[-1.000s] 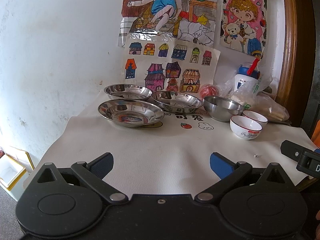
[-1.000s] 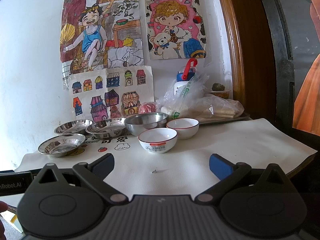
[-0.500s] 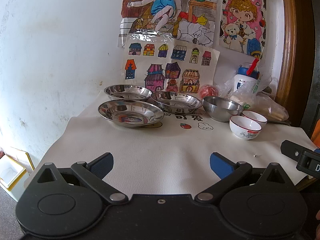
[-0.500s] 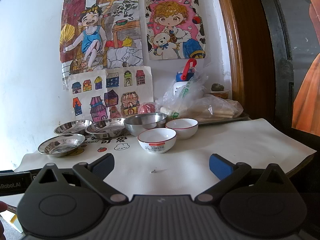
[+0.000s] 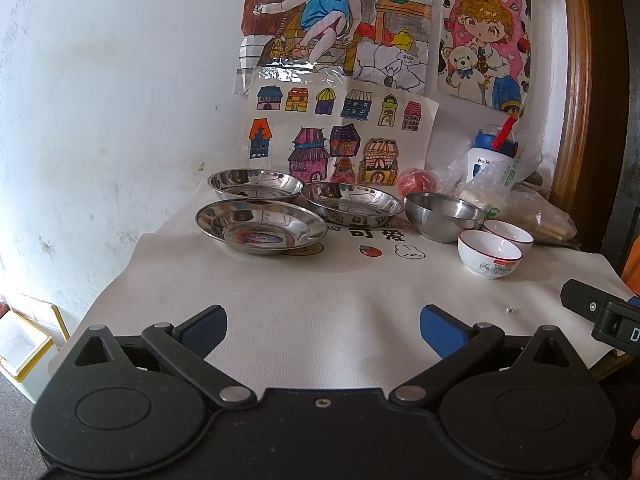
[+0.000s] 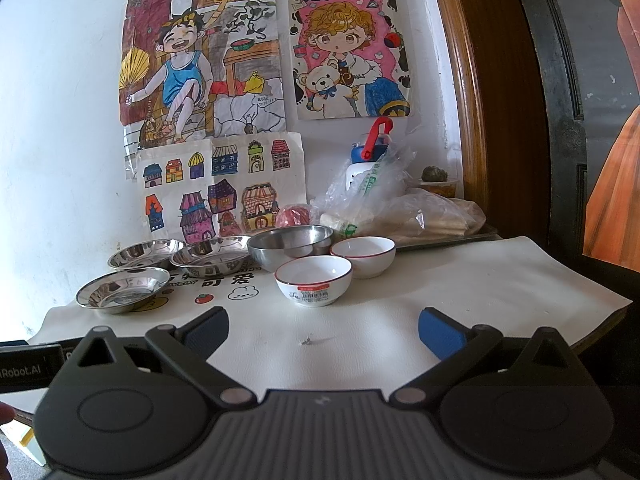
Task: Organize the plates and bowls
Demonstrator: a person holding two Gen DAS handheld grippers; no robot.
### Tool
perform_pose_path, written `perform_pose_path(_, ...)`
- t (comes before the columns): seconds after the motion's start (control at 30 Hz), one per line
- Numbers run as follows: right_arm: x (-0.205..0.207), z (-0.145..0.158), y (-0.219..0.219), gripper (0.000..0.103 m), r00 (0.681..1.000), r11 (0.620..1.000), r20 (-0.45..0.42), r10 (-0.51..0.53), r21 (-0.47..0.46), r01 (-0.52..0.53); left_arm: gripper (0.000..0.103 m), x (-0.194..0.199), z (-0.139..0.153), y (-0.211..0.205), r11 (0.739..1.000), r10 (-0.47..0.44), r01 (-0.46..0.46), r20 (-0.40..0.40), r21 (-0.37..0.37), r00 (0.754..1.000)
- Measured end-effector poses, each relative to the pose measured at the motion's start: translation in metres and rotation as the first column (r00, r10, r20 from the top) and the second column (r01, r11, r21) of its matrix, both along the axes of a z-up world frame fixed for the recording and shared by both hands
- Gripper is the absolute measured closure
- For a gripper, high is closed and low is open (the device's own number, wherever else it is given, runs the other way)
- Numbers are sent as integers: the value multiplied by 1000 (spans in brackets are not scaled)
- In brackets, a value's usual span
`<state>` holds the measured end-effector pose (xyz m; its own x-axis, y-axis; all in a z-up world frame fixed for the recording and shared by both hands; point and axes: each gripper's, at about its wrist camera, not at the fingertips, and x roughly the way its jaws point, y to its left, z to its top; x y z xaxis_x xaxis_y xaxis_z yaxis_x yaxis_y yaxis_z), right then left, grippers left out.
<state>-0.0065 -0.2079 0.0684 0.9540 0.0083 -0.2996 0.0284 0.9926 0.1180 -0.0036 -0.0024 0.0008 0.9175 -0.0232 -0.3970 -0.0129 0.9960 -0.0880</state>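
Left gripper (image 5: 323,326) and right gripper (image 6: 323,328): jaws wide, empty (above worktop (image 5: 320,288)); three steel plates (image 5: 261,226) apart, apparently unstacked; white bowls (image 6: 313,285) beside steel bowl (image 6: 290,246)

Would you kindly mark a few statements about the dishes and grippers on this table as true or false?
1. Three steel plates sit unstacked. True.
2. The left gripper holds a plate. False: open, empty.
3. The two white bowls are nested. False: they sit side by side.
4. The steel bowl stands behind the white bowls. True.
5. The right gripper is shut. False: open, over the white mat.
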Motion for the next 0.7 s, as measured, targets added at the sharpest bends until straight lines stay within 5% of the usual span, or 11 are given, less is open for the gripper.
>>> perform_pose_path(0.7, -1, 0, -1, 0, 1000, 1000, 1, 0, 0, 0, 1, 0, 0, 0, 1000, 0, 0, 0, 1, 1000)
